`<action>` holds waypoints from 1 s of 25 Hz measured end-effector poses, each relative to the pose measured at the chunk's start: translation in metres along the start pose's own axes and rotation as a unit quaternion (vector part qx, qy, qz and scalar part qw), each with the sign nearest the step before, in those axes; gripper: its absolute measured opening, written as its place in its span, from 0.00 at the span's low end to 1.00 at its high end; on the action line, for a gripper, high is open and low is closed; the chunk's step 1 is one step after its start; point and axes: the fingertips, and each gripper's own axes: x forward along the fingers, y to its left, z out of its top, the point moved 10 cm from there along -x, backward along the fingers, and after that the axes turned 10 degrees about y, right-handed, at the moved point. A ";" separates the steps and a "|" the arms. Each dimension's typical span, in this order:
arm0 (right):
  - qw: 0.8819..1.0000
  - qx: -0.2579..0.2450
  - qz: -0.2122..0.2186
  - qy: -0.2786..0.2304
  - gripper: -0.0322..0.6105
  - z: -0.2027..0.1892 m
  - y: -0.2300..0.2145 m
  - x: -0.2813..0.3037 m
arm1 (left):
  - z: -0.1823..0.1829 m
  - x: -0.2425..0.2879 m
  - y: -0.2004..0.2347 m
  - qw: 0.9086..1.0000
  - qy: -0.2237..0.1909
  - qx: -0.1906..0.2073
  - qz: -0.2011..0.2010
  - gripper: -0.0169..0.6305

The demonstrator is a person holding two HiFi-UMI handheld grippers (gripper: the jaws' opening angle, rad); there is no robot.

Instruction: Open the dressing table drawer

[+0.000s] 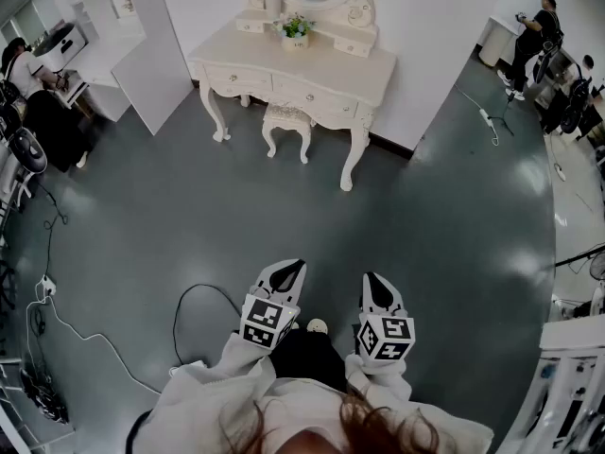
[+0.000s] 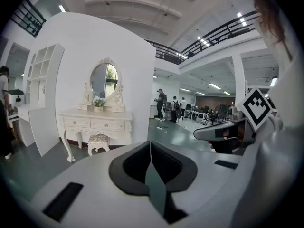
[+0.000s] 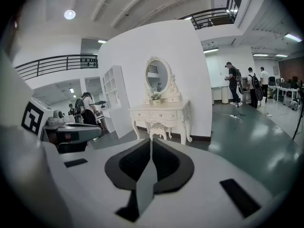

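The cream dressing table [image 1: 326, 64] stands against the white wall at the far side of the grey floor, well away from both grippers. Its drawers [image 1: 310, 94] sit flush in the front, with small knobs. It also shows small in the left gripper view as the dressing table [image 2: 97, 124] and in the right gripper view as the dressing table [image 3: 161, 114]. My left gripper [image 1: 291, 268] is held low by my body, its jaws shut with nothing between them [image 2: 150, 144]. My right gripper [image 1: 373, 280] hangs beside it, jaws also shut and empty [image 3: 151, 141].
A carved stool [image 1: 286, 119] is tucked under the table. An oval mirror and a flower pot [image 1: 297, 29] stand on top. A white panel [image 1: 151, 50] and shelves stand left of the table. A black cable [image 1: 194, 296] loops on the floor by my feet. People stand at both far sides.
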 end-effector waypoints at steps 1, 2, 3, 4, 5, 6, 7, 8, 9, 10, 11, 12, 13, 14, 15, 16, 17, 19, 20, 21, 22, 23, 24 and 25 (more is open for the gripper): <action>1.000 0.002 0.001 -0.001 0.11 0.001 0.002 0.000 | 0.001 -0.001 0.002 1.000 0.001 0.000 0.001 0.06; 1.000 0.003 0.002 -0.002 0.11 0.001 0.004 -0.001 | 0.001 -0.003 0.003 1.000 0.001 -0.001 0.003 0.06; 1.000 0.004 0.003 -0.002 0.11 0.002 0.006 -0.001 | 0.002 -0.004 0.005 1.000 0.001 -0.001 0.004 0.06; 1.000 0.004 0.003 -0.002 0.11 0.002 0.007 -0.001 | 0.002 -0.004 0.006 1.000 0.000 0.000 0.005 0.06; 1.000 0.004 0.003 -0.002 0.11 0.003 0.007 -0.001 | 0.001 -0.004 0.007 1.000 -0.002 0.001 0.005 0.06; 1.000 0.004 0.002 -0.003 0.11 0.003 0.008 -0.001 | 0.001 -0.004 0.008 1.000 -0.003 0.002 0.004 0.06; 1.000 0.005 0.001 -0.003 0.11 0.004 0.009 -0.001 | 0.002 -0.005 0.009 1.000 -0.003 0.003 0.002 0.06; 1.000 0.006 0.000 -0.004 0.11 0.004 0.010 0.000 | 0.002 -0.006 0.010 1.000 -0.004 0.004 0.001 0.06; 1.000 0.007 -0.001 -0.006 0.11 0.005 0.011 -0.001 | 0.002 -0.007 0.011 1.000 -0.004 0.004 0.001 0.06; 1.000 0.007 -0.001 -0.009 0.11 0.005 0.013 -0.001 | 0.002 -0.008 0.012 1.000 -0.005 0.005 0.002 0.06; 1.000 0.008 -0.001 -0.013 0.11 0.005 0.014 -0.002 | 0.001 -0.009 0.013 1.000 -0.005 0.006 0.002 0.06; 1.000 0.008 -0.001 -0.016 0.11 0.005 0.017 -0.002 | 0.000 -0.010 0.015 1.000 -0.006 0.006 0.002 0.06; 1.000 0.009 -0.001 -0.017 0.11 0.004 0.019 -0.002 | 0.000 -0.011 0.016 1.000 -0.007 0.007 0.001 0.06; 1.000 0.008 -0.001 -0.016 0.11 0.004 0.021 -0.001 | 0.000 -0.012 0.018 1.000 -0.009 0.008 -0.001 0.06; 1.000 0.008 -0.001 -0.014 0.11 0.004 0.024 0.000 | 0.000 -0.013 0.019 1.000 -0.010 0.008 -0.003 0.06; 1.000 0.007 -0.001 -0.012 0.11 0.004 0.026 0.000 | 0.000 -0.013 0.020 1.000 -0.012 0.008 -0.005 0.06; 1.000 0.005 0.000 -0.011 0.11 0.004 0.028 0.000 | 0.000 -0.014 0.021 1.000 -0.014 0.008 -0.007 0.06; 1.000 0.003 0.000 -0.013 0.11 0.005 0.032 0.001 | 0.000 -0.015 0.023 1.000 -0.019 0.008 -0.009 0.06; 1.000 0.002 0.000 -0.014 0.11 0.005 0.035 0.002 | 0.000 -0.016 0.024 1.000 -0.021 0.009 -0.011 0.06; 1.000 0.002 -0.001 -0.014 0.11 0.005 0.038 0.003 | -0.001 -0.018 0.026 1.000 -0.021 0.011 -0.013 0.06; 1.000 0.001 -0.001 -0.015 0.11 0.004 0.041 0.004 | -0.003 -0.020 0.027 1.000 -0.021 0.012 -0.015 0.06; 1.000 0.001 -0.001 -0.015 0.11 0.002 0.045 0.005 | -0.005 -0.022 0.030 1.000 -0.021 0.014 -0.015 0.06; 1.000 0.002 -0.002 -0.015 0.11 0.000 0.048 0.006 | -0.007 -0.024 0.033 1.000 -0.022 0.014 -0.014 0.06; 1.000 0.002 -0.003 -0.015 0.11 -0.002 0.051 0.007 | -0.010 -0.026 0.036 1.000 -0.022 0.013 -0.013 0.06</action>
